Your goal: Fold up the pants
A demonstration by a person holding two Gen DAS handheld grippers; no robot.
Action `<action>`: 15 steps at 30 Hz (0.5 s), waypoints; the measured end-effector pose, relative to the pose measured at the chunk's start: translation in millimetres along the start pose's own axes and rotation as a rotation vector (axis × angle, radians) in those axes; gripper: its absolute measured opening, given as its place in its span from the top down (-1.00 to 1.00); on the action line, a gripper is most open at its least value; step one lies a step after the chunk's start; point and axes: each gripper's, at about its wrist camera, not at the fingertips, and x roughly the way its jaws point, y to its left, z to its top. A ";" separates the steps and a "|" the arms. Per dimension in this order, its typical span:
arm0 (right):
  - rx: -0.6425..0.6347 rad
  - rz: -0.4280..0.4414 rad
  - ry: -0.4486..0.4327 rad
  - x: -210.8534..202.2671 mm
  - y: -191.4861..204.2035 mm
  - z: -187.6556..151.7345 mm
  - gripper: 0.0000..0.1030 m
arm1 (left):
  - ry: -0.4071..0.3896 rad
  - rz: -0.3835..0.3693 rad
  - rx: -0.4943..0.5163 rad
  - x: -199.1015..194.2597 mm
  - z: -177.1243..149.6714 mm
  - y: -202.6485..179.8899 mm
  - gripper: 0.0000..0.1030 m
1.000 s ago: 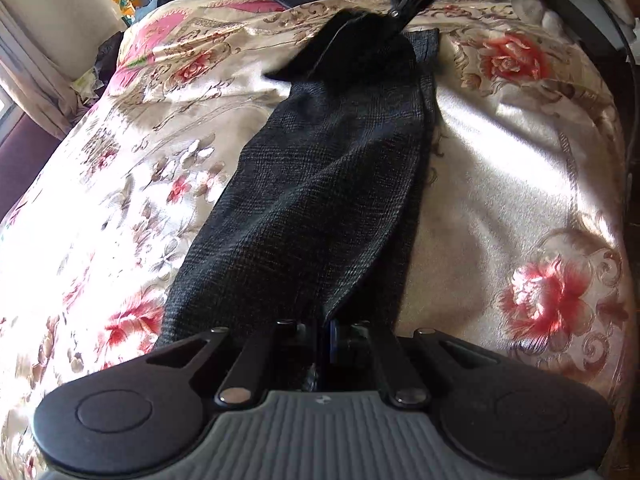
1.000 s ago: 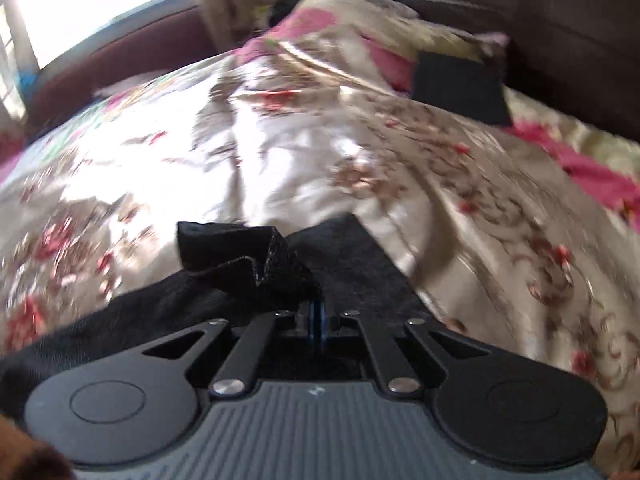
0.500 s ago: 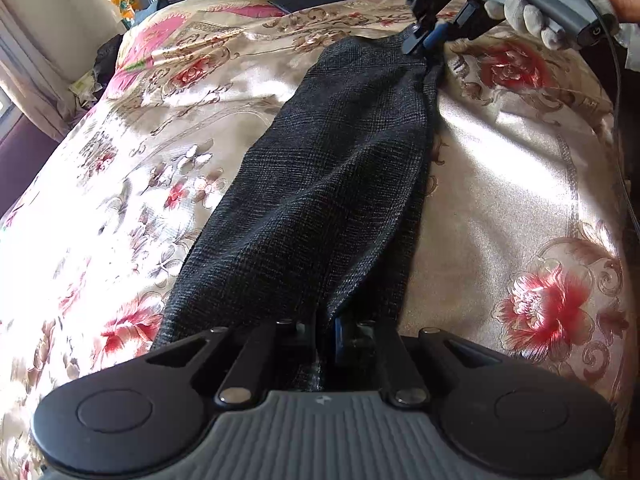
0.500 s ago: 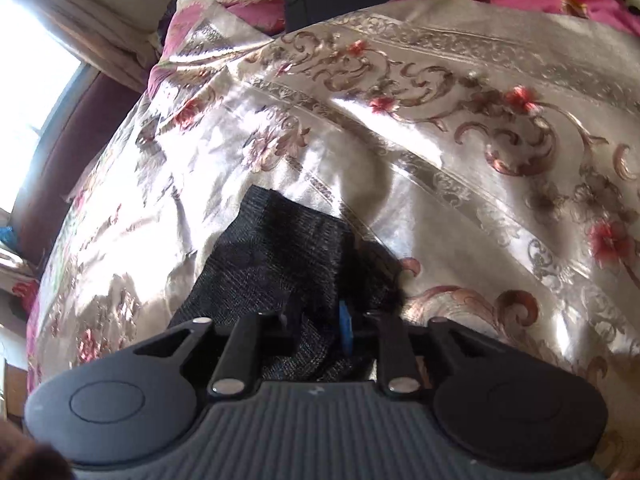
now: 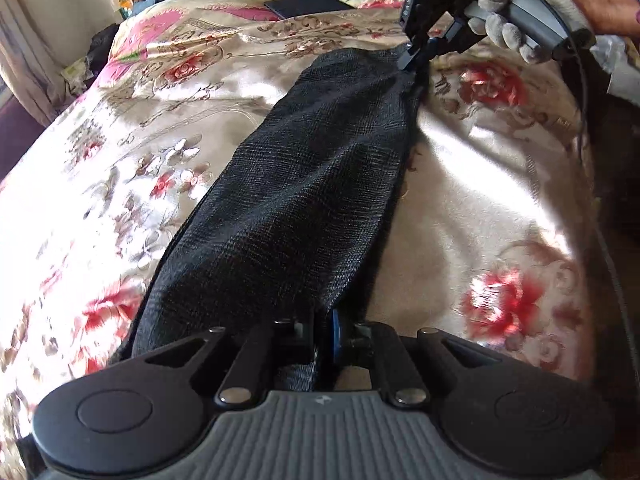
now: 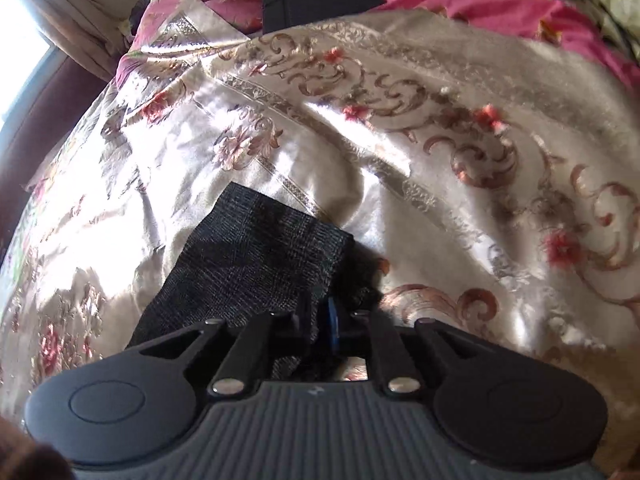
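1. Dark pants (image 5: 304,184) stretched long across the floral bedspread (image 5: 480,184).
2. Left gripper (image 5: 322,330) pinched tight on near end.
3. Right gripper (image 6: 324,322) — jaws closing, fabric between them — at far end.

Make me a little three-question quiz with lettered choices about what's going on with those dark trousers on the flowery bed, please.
1. Where do the pants lie?
A. on the floral bedspread
B. on a bare floor
C. over a chair

2. What colour are the pants?
A. white
B. bright red
C. dark grey-black

3. How is the left gripper?
A. wide open above the bed
B. clamped on the pants' near end
C. holding a book

Answers:
1 A, the cloth stretches flat across the flowered cover.
2 C, a dark checked weave shows in both views.
3 B, fabric is pinched between its fingers; the right gripper likewise has the far end between its closing jaws.
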 end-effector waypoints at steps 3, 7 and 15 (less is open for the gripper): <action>-0.192 -0.084 -0.049 -33.3 33.5 -12.3 0.74 | -0.016 -0.029 -0.041 -23.9 -9.1 7.3 0.50; -0.474 0.173 0.135 -37.2 119.3 -41.1 0.74 | -0.041 0.052 -0.059 -57.5 -23.6 27.0 0.42; -0.964 0.597 0.561 38.3 312.4 -157.5 0.71 | 0.007 0.376 -0.108 -90.1 -81.7 112.6 0.07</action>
